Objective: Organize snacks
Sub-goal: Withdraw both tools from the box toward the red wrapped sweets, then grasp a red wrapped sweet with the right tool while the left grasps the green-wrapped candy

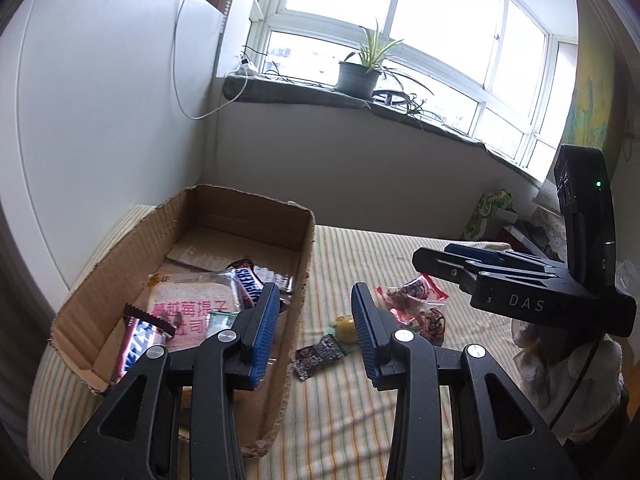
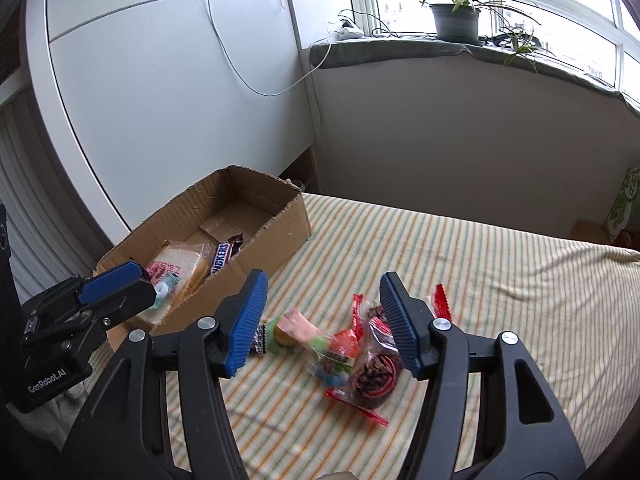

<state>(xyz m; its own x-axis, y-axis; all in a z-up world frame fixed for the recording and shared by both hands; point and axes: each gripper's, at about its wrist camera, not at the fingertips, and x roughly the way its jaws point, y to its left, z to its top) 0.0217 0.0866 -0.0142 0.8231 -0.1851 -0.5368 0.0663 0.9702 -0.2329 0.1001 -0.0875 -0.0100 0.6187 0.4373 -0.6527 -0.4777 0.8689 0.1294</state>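
An open cardboard box (image 1: 298,264) (image 2: 280,236) sits on the striped bed and holds a bread pack (image 1: 188,308), Snickers bars (image 1: 138,340) (image 2: 222,258) and other snacks. Loose on the bed beside it lie a dark wrapped snack (image 1: 318,356), a yellow-green sweet (image 1: 345,326) (image 2: 284,336) and red-edged snack bags (image 1: 416,304) (image 2: 372,364). My left gripper (image 1: 316,328) is open and empty, over the box's right wall. My right gripper (image 2: 324,324) is open and empty, just above the loose snacks.
The striped bedsheet (image 2: 500,280) stretches right. A white wardrobe (image 2: 160,92) stands behind the box. A windowsill holds a potted plant (image 1: 358,74) and cables. Green packaging (image 1: 486,212) sits at the far right bed edge.
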